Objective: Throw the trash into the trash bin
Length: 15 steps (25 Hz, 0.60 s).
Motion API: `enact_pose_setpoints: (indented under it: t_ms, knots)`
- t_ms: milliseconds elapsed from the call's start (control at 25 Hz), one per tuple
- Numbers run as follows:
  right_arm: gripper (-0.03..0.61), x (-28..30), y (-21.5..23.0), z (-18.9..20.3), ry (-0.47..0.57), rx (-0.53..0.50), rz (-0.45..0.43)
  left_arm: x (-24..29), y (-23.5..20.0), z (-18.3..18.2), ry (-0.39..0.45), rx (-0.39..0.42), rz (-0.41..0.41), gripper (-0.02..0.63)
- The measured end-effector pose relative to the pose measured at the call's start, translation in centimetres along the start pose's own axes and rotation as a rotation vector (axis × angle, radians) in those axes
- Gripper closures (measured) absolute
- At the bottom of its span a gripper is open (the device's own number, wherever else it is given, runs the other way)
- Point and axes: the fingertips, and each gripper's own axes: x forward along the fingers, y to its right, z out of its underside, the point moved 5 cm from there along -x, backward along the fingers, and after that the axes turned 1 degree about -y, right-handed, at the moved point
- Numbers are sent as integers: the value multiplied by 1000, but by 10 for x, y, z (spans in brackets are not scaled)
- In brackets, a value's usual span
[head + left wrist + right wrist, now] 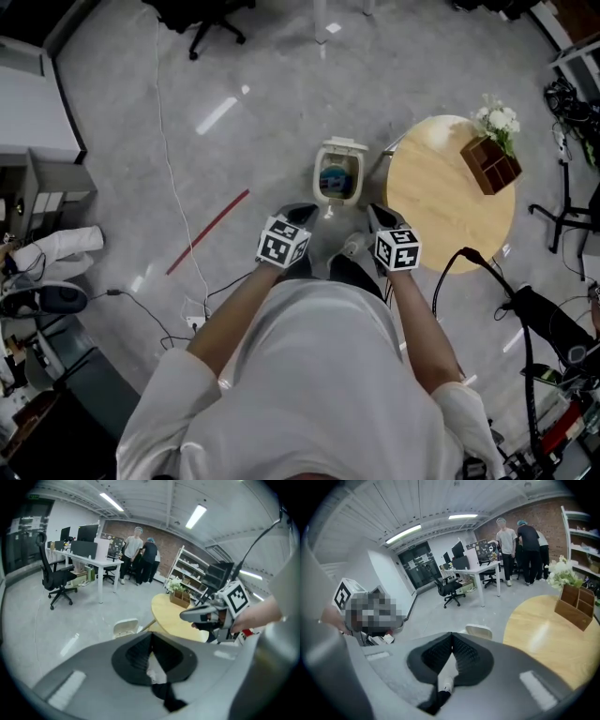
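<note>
The white trash bin [337,174] stands on the grey floor with its lid up and something blue and pale inside. My left gripper [302,217] and right gripper [379,217] hang side by side just short of the bin, both pointing toward it. In the left gripper view my left gripper [151,637] has its jaws shut tip to tip with nothing between them, and the bin [125,627] shows beyond. My right gripper [452,641] is shut and empty too, with the bin [479,631] just past its tips. No trash is held.
A round wooden table [450,202] stands right of the bin, with a wooden box of white flowers [492,157]. Cables [178,197] and a red strip [208,232] lie on the floor to the left. Desks, office chairs [58,581] and people [140,555] are far back.
</note>
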Motion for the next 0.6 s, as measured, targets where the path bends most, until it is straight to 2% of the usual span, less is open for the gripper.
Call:
enact_pose_setpoints:
  t_ms: [240, 600]
  knots:
    - [577, -27, -15, -24, 72, -25, 7, -23, 6, -18, 56, 10, -6, 609]
    - [577, -59, -23, -34, 118, -59, 26, -54, 6, -34, 112, 24, -25, 609]
